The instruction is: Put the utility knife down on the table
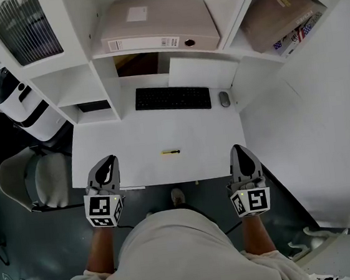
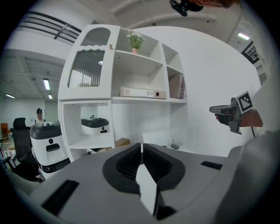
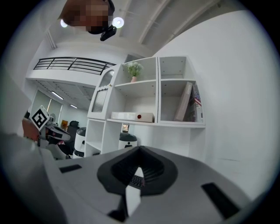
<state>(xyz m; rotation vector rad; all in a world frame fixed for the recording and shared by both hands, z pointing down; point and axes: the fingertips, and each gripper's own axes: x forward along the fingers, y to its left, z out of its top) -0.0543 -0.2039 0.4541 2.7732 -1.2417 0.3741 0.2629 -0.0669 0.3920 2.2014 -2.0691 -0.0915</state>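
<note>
A yellow utility knife lies alone on the white table, in front of a black keyboard. At the table's near edge the left gripper and right gripper flank it well apart, both with jaws closed and empty.

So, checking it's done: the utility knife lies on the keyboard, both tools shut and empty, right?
No: the head view shows the utility knife on the bare table, short of the keyboard. The left tool and right tool are shut and empty.
</note>
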